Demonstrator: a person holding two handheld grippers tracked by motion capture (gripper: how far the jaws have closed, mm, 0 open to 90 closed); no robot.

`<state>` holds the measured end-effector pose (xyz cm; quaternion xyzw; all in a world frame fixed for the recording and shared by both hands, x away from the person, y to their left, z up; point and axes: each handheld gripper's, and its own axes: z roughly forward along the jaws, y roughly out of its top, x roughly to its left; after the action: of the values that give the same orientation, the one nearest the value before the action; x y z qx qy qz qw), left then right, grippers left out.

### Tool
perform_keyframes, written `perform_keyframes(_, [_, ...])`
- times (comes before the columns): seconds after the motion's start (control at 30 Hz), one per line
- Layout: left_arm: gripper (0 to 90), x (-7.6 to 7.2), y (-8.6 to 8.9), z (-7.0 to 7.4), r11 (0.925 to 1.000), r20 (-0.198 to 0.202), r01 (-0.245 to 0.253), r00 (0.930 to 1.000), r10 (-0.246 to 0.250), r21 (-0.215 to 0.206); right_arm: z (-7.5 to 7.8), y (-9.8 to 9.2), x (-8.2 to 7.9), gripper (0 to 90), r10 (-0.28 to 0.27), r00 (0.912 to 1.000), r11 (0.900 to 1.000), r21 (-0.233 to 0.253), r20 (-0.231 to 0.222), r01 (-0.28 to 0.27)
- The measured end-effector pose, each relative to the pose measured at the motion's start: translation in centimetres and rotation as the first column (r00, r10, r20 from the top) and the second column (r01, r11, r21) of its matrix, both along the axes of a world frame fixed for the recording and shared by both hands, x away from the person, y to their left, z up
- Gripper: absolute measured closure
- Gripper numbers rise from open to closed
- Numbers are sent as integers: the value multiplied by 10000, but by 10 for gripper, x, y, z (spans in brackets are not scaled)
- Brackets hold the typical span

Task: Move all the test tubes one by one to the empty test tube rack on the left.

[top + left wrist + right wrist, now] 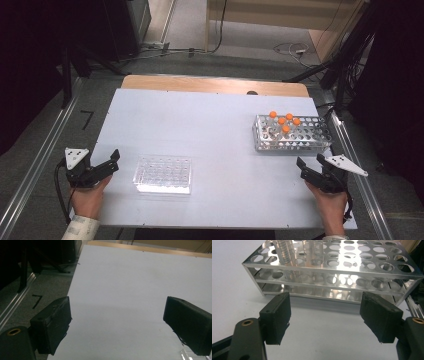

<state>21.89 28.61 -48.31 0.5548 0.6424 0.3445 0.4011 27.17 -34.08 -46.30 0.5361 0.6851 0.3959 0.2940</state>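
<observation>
A clear multi-well plate lies flat on the white table top, front left of centre. At the right stands a metal tube rack holding several orange-capped tubes in its left half. My left gripper rests at the table's front left edge, open and holding nothing, just left of the plate. My right gripper hovers at the front right, open, just in front of the rack. In the right gripper view the rack and clear tubes stand beyond the open right gripper. The left gripper faces bare table.
A wooden strip borders the table's far edge. Metal rails run along both sides over grey floor, with cables behind. A corner of the plate shows beside the left gripper's right jaw.
</observation>
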Motion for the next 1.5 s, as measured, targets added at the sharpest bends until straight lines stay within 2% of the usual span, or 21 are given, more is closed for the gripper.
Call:
perform_keyframes(0.43, [86, 0, 0, 0, 10000, -17, -7, 10000, 7, 10, 5, 12, 13, 244, 190, 9996, 9998, 35, 216, -191])
perform_keyframes(1.07, [87, 1, -1, -1, 10000, -71, -16, 10000, 16, 50, 8, 32, 36, 282, 553, 9980, 9985, 33, 305, -554])
perform_keyframes(1.37, [87, 1, -1, -1, 10000, -98, -32, 9999, 33, 86, 8, 44, 46, 339, 816, 9957, 9966, 34, 438, -818])
perform_keyframes(1.5, [87, 1, -1, -1, 10000, -97, -38, 9999, 39, 87, 8, 49, 50, 430, 949, 9940, 9955, 17, 548, -952])
